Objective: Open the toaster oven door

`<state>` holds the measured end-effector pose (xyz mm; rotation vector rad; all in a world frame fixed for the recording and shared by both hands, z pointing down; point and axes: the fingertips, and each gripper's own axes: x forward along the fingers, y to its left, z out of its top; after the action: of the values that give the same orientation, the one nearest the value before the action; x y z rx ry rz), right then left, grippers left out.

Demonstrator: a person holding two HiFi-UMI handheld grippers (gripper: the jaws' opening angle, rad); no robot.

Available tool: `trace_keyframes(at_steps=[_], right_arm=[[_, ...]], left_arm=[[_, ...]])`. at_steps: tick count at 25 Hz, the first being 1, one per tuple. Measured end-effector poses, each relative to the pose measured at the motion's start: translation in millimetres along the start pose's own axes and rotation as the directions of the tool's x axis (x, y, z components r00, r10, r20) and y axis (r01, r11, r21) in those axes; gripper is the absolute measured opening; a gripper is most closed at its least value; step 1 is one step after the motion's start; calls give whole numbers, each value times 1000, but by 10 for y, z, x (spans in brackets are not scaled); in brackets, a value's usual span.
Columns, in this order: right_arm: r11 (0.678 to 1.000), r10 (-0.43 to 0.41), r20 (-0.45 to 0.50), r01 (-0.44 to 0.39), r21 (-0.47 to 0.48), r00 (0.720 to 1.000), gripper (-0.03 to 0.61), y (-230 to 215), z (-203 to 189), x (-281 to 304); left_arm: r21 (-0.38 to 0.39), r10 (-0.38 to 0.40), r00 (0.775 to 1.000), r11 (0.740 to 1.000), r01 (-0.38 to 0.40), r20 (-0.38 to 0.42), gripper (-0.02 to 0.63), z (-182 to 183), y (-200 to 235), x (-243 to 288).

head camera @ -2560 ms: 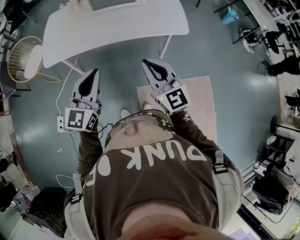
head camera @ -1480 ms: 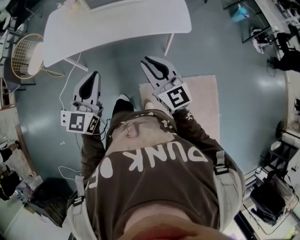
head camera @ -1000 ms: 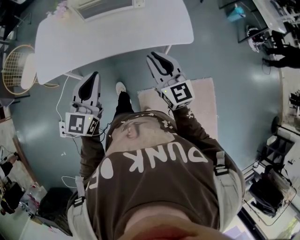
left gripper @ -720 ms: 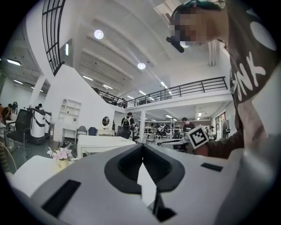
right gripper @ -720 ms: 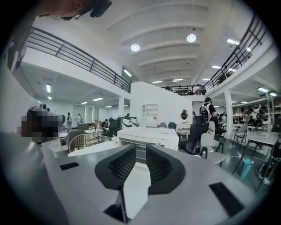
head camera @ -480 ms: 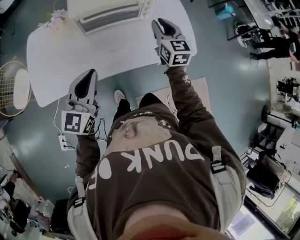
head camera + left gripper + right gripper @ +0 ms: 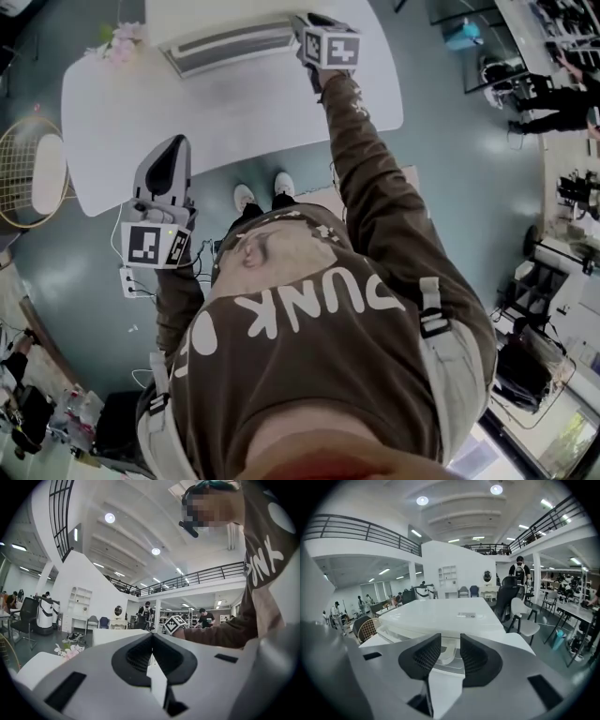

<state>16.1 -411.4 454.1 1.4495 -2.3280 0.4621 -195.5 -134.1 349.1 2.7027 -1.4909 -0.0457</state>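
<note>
A white toaster oven [image 7: 225,37] stands at the far side of the white table [image 7: 141,103], its door closed. My right gripper [image 7: 307,26] is stretched out to the oven's front right corner. In the right gripper view the oven [image 7: 440,613] fills the space just ahead and the right gripper [image 7: 450,641] has its jaws opening; the oven's front ledge shows through the gap, and nothing is pressed between the pads. My left gripper [image 7: 173,150] hangs over the table's near edge, shut and empty; in its own view the left gripper [image 7: 152,637] has its jaws meeting.
Pink flowers [image 7: 117,39] lie at the table's far left. A round wire chair [image 7: 37,169] stands left of the table, a power strip [image 7: 127,281] with cables lies on the floor, and a pale rug [image 7: 412,178] is underfoot. People stand far right.
The person stepped up to the table. My right gripper rose from near the body and reached forward to the toaster oven, and its jaws spread. The left gripper stayed low and shut.
</note>
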Motion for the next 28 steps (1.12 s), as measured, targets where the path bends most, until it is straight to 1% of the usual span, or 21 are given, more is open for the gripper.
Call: trace_keyframes(at_steps=[6,9,14,16,18,21,25,28], right_arm=[[998,27,-105,-22,57,994,144,-73,-94,295],[996,42,-130,-31,87,991,143,-114,-119,354],[992,79,-150,-63,111,986,140,-93,-157,376],[990,94,-156,-76,118,983,112,-76,-187,374],[992,88,-152,-72,102,984,89,-52,-190,346],[998,56,-144,-49,50,988,84,-18,-179,296],[996,66,-127,-58,62,990,84,23,-196,268],[997,66,-120,-60,49,991,86,38,-232,210]], left_arm=[[3,6,1000,1000,-6,2,3,23,34,150],[-3,4,1000,1000,-4,-2,3,6,21,207],[-7,-4,1000,1000,4,-7,3,-29,39,308],[-6,-6,1000,1000,6,-5,3,-25,8,355],[-3,-6,1000,1000,6,-1,3,1,-16,377],[2,-3,1000,1000,3,4,3,44,-10,365],[4,4,1000,1000,-4,0,3,50,45,350],[4,3,1000,1000,-3,-2,3,49,28,375]])
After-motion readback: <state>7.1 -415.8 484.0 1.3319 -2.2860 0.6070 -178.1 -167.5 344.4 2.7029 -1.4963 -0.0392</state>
